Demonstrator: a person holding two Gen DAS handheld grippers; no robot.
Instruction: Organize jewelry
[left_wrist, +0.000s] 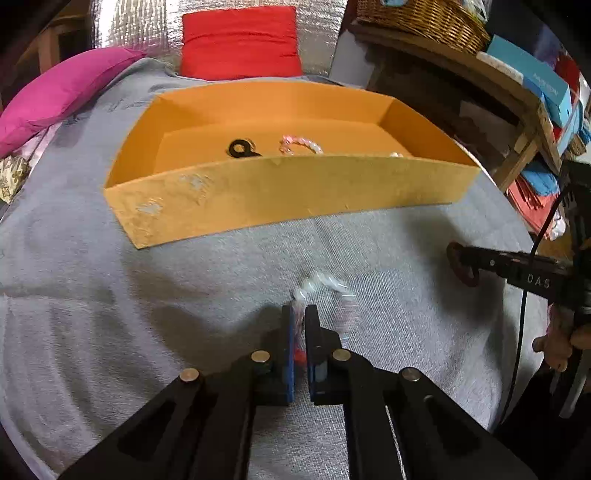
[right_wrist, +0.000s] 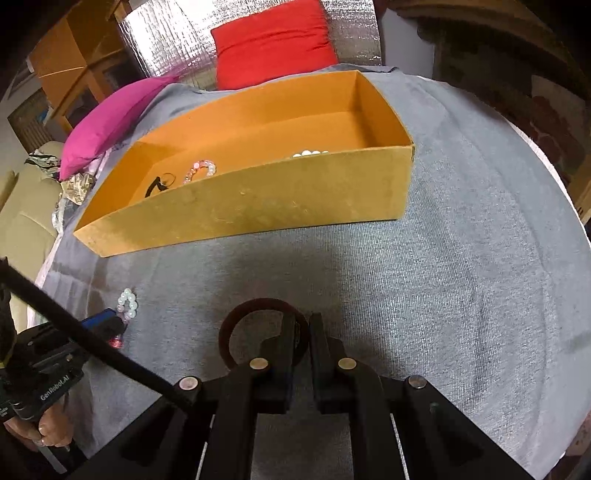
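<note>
Clamping a pearl bracelet (left_wrist: 321, 286) on the grey blanket (left_wrist: 110, 295), your left hand-held gripper (left_wrist: 300, 314) is closed; your right hand-held gripper (right_wrist: 303, 325) grips a dark bangle (right_wrist: 236, 325) before the orange box (right_wrist: 258, 206).

The grey cloth (right_wrist: 424, 280) between me and the orange box (right_wrist: 258, 206) lies open. The box's tall near wall bars a low way in; its top is open. My other gripper (left_wrist: 461, 264) flanks my right.
</note>
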